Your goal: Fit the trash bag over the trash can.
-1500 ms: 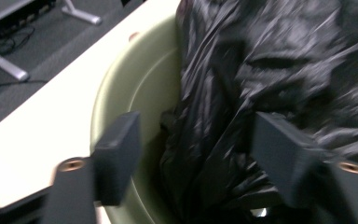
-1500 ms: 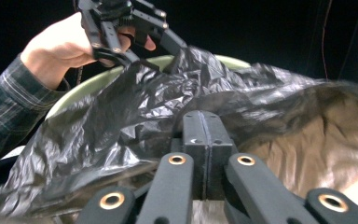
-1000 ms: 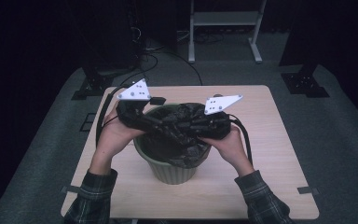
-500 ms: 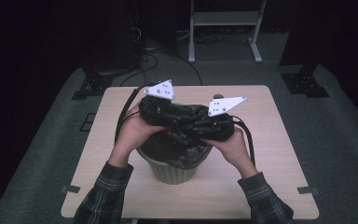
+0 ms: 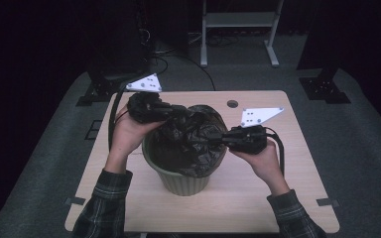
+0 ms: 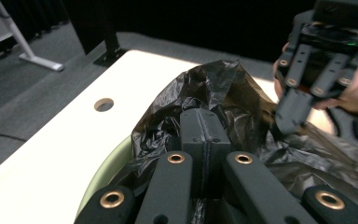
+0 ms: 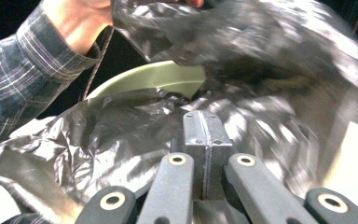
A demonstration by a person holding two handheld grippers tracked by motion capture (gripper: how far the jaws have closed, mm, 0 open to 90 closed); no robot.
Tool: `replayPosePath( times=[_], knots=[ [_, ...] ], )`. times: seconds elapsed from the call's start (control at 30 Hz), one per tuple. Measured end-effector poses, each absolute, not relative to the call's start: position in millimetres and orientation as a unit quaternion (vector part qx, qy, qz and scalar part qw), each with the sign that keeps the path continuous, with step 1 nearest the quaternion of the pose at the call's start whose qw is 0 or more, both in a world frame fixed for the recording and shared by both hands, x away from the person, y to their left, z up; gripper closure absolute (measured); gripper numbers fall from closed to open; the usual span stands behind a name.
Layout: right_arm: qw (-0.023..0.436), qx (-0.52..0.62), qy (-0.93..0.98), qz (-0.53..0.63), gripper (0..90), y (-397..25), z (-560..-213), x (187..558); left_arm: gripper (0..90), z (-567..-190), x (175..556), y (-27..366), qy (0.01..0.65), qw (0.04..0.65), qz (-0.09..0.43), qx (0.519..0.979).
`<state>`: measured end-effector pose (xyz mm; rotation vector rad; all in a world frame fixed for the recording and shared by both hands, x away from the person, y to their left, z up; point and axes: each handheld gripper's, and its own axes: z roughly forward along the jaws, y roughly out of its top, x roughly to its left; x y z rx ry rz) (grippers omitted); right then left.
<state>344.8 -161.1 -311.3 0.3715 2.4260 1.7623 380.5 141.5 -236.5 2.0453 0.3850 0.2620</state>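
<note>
While both grippers grip the black bag (image 5: 191,136), it sits in the green bin (image 5: 183,179) at mid-bench (image 5: 297,198).
Left gripper (image 5: 171,113): fingers pressed together on a fold of the bag at the bin's far-left rim. Right gripper (image 5: 217,140): fingers closed on the film at the right rim. Between the two grips the bag bunches up above the bin's mouth. Bin upright.

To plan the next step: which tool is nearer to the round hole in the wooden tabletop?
Right tool: the hole is just beyond it. Left tool grips the black plastic bag farther left.
</note>
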Motion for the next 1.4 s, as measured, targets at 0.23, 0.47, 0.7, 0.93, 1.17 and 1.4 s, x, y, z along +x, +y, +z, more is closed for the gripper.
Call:
replayPosePath(
  times=[0.23, 0.47, 0.7, 0.93, 1.17, 1.4],
  knots=[
    [0.055, 0.165, 0.767, 0.618, 56.0, -165.8, -299.5, 345.9, 90.0, -244.3, 375.9, 137.1, 0.152, 0.502, 0.1, 0.846],
    [0.055, 0.205, 0.763, 0.61, 42.6, -157.2, -304.2, 354.4, 90.0, -254.8, 375.7, 126.3, 0.143, 0.503, 0.086, 0.848],
    [0.094, 0.22, 0.767, 0.595, 90.0, -154.3, -305.6, 354.6, 90.0, -258.0, 375.3, 127.2, 0.146, 0.503, 0.093, 0.847],
    [0.11, 0.214, 0.772, 0.588, 90.0, -168.6, -305.7, 349.1, 90.0, -250.4, 380.1, 174.9, 0.209, 0.513, 0.141, 0.821],
    [0.124, 0.218, 0.773, 0.583, 90.0, -185.7, -301.7, 346.6, 90.0, -256.7, 369.5, 219.0, 0.25, 0.517, 0.164, 0.802],
    [0.129, 0.216, 0.78, 0.574, 90.0, -197.2, -303.9, 342.6, 90.0, -271.7, 344.9, 258.4, 0.286, 0.507, 0.184, 0.792]
  ],
)
